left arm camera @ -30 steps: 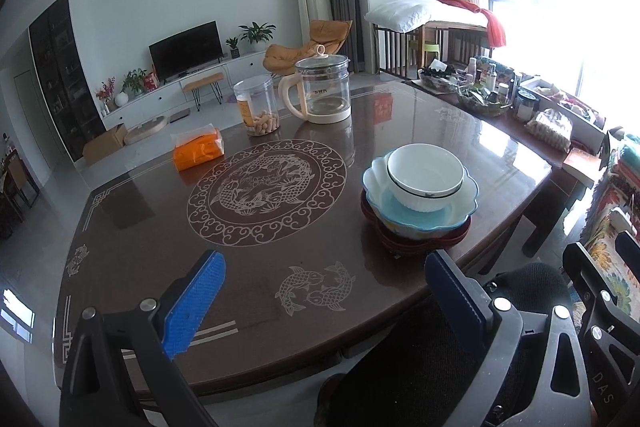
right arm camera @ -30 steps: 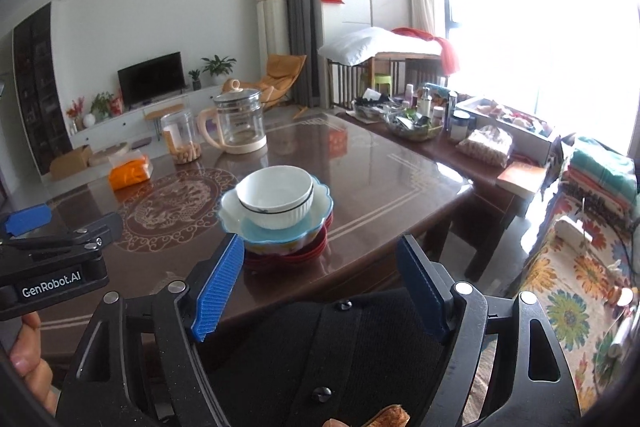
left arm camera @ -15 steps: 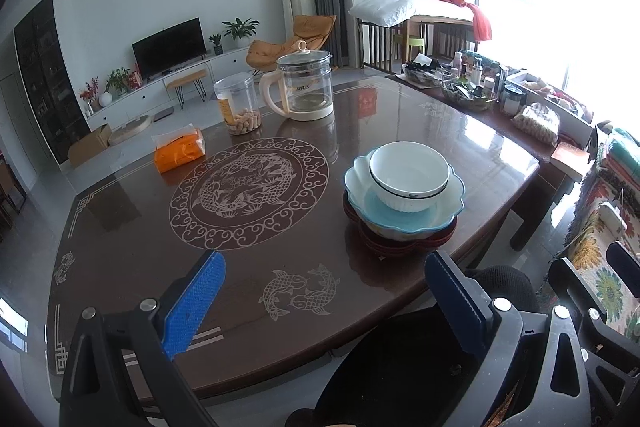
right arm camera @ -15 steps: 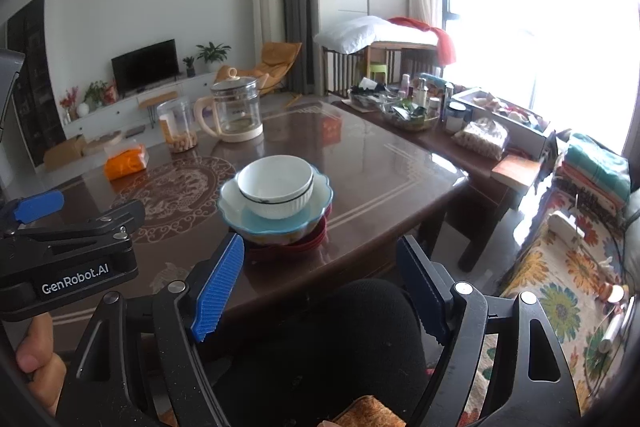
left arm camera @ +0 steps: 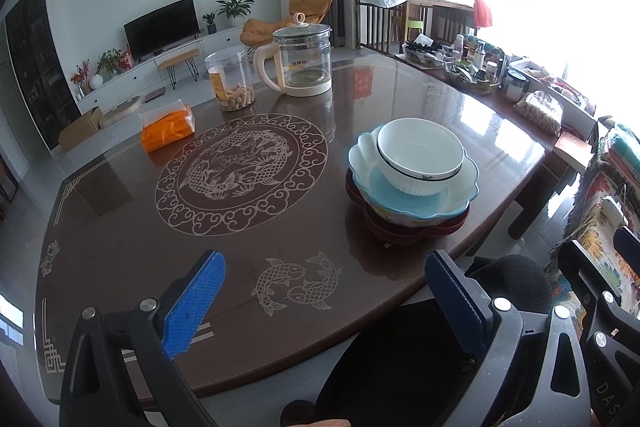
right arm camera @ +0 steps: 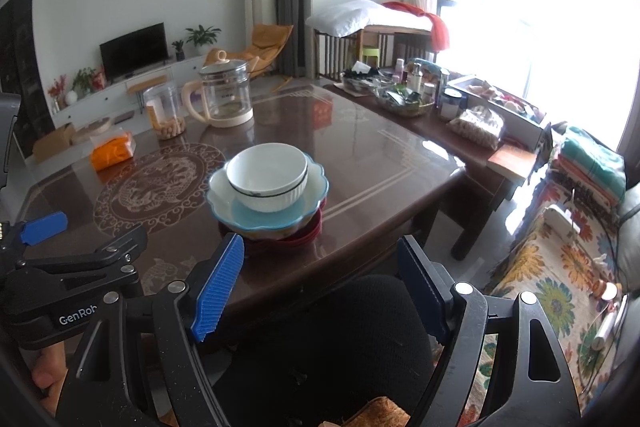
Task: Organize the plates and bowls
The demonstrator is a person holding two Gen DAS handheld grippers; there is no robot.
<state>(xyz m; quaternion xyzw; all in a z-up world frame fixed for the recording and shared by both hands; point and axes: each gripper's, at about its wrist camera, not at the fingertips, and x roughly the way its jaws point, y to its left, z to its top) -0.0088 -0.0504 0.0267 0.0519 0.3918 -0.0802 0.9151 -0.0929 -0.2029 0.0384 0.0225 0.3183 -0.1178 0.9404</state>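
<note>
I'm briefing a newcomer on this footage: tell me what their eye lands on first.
The stack of dishes near the table's near edge: a white bowl nested in a scalloped blue bowl on dark red plates. Next, the round dragon medallion at the table's centre, and the glass kettle at the far side.

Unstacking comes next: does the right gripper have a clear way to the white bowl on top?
Probably yes: the right gripper is open, and nothing stands between it and the white bowl.

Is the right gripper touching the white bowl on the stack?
Apart. In the right wrist view the right gripper is open and empty, with bare table visible between its fingers and the white bowl.
</note>
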